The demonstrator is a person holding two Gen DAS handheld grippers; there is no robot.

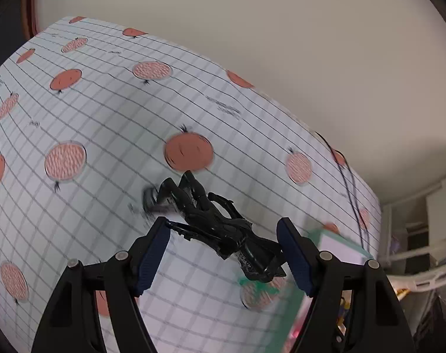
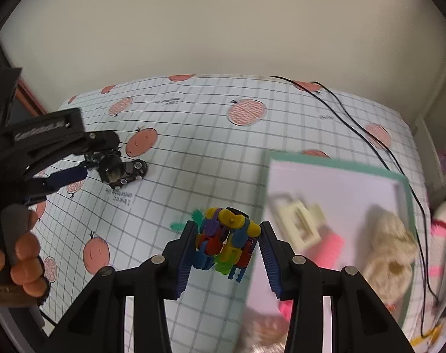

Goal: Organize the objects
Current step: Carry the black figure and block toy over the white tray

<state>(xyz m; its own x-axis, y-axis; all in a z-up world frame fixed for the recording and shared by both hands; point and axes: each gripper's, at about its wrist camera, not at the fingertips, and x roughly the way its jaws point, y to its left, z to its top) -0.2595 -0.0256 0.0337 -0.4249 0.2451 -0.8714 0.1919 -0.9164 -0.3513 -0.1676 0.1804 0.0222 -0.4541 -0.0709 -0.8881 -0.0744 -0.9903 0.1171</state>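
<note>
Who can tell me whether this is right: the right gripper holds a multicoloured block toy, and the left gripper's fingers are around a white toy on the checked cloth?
Not quite. The toy between the left gripper's fingers is black, not white, as the left wrist view shows. The rest stands: the right gripper holds the multicoloured block toy.

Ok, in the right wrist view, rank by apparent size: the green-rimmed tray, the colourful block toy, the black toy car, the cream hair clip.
1. green-rimmed tray
2. colourful block toy, though nearest the camera
3 and 4. cream hair clip and black toy car look alike; the clip is blurred, so unranked.
</note>
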